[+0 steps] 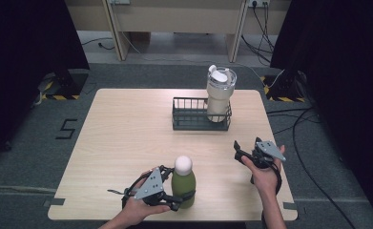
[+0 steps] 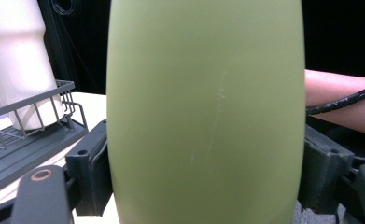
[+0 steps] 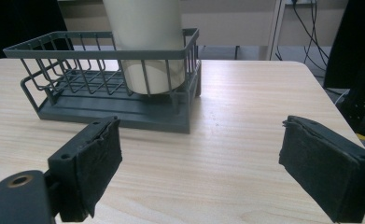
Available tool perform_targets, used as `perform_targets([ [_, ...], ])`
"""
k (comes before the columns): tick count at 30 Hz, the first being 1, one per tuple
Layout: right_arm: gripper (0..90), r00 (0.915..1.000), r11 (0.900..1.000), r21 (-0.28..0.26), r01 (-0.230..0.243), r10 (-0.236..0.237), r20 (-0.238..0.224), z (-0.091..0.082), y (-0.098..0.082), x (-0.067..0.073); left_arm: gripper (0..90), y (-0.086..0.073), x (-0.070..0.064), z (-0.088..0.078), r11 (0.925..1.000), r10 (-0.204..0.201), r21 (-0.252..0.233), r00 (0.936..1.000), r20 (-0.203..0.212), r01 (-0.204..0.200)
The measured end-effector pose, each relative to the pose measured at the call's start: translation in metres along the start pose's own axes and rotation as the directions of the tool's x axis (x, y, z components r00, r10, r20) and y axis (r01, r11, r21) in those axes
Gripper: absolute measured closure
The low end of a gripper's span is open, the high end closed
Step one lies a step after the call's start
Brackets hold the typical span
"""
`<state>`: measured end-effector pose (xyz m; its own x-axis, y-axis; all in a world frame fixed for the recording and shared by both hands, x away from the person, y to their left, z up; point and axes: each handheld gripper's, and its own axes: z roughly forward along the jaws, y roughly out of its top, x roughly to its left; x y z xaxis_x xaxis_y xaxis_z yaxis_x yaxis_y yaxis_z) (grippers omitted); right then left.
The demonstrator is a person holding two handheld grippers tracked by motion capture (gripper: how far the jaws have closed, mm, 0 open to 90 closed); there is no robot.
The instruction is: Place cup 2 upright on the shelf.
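Bottle (image 1: 183, 183): green, white cap, upright near the table's (image 1: 122, 143) front edge, at about 6 o'clock from the rack.
Left gripper (image 1: 177, 191): jaws clenched on the bottle's lower body, one pad on each side; in its own view the bottle (image 2: 206, 112) sits between them.
Right gripper (image 1: 239, 151): at 3 o'clock from the bottle, well apart; jaws parted, nothing between them.
Rack (image 1: 201, 117): grey wire, far side, holding a cream tumbler (image 1: 220, 95) in its right end.

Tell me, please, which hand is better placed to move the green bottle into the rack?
Left. Its tool is already clamped on the green bottle, pads pressing its sides. The right tool sits open and empty, off to the side, facing the rack.
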<state>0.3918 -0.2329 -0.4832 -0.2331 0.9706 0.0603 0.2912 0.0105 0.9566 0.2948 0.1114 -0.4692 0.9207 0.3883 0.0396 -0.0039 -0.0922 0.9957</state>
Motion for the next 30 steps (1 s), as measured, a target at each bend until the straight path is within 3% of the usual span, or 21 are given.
perform_targets([
  [20,12.8,1.0,1.0,-0.001,-0.004,0.004,0.002,-0.0003,-0.0002,-0.0005,21.1,0.0017,0.0,-0.0004,0.9999,0.004,0.01,1.0,0.001,-0.004],
  [30,13.0,1.0,1.0,-0.001,-0.006,0.006,0.004,-0.0005,0.0,-0.0011,21.1,0.0081,0.0036,-0.0004,0.9993,0.036,0.015,0.9993,-0.015,-0.035],
])
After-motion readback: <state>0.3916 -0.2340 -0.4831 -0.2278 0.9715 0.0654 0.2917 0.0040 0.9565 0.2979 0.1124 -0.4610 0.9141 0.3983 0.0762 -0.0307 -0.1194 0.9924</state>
